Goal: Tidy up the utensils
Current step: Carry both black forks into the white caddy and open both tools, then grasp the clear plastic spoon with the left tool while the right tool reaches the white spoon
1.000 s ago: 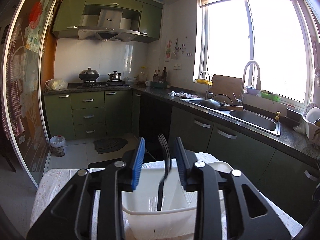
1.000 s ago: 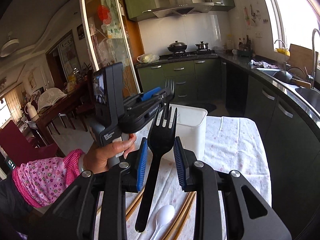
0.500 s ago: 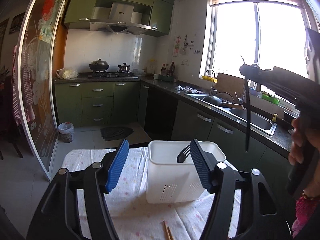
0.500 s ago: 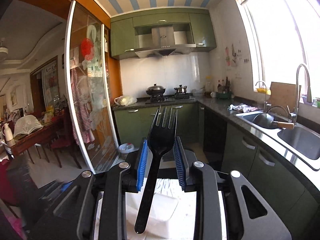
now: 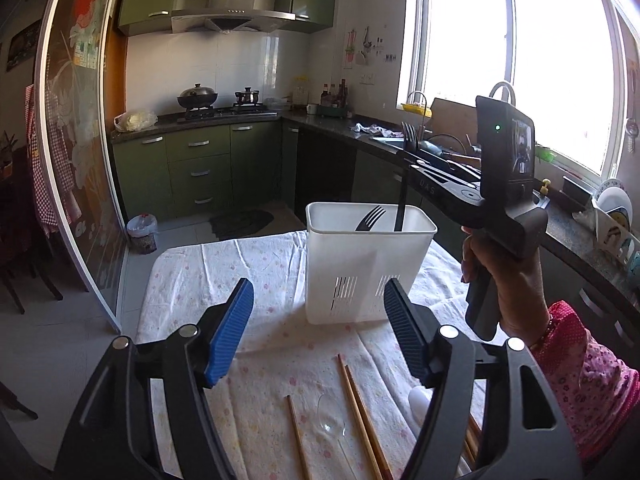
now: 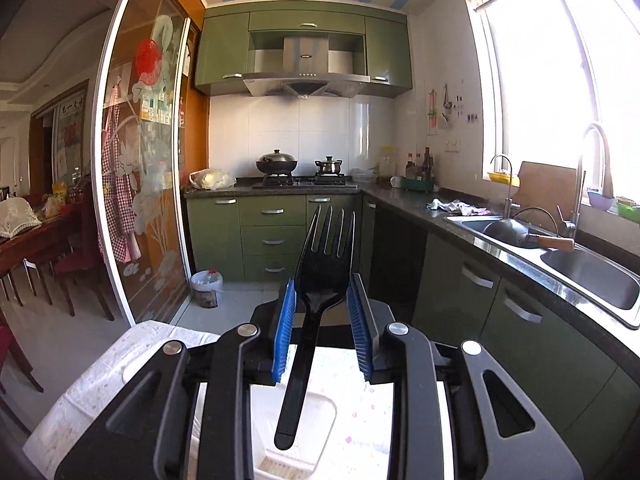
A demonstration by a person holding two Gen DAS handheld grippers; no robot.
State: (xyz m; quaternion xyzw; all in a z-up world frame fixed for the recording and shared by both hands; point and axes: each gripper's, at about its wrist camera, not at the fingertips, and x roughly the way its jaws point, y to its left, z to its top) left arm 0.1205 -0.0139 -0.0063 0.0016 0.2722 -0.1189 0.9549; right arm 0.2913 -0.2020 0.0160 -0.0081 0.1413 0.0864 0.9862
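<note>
Here the right tool (image 6: 322, 326) is gripping a black fork (image 6: 316, 300) upright, its handle dipping into the white caddy (image 5: 370, 264) on the tabletop (image 5: 276, 344). The left tool (image 5: 320, 332) is widening its jaws around nothing, above chopsticks (image 5: 360, 408). Another fork (image 5: 370, 218) is leaning inside the caddy.

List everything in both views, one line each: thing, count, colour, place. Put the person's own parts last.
Utensil bin: one, white, standing on the table.
Fork in bin: one, black, tines up, leaning inside.
Held fork: one, black, between the right jaws, handle hanging over the bin.
Chopsticks: at least three, wooden, lying on the tablecloth.
Clear spoon: one, transparent, lying among the chopsticks.
Tablecloth: one, white with flowers, covering the table.
Left gripper: black with blue pads, jaws opening, nothing between them.
Right gripper: black with blue pads, shut on the fork.
Hand: one, pink floral sleeve, gripping the right gripper's handle.
</note>
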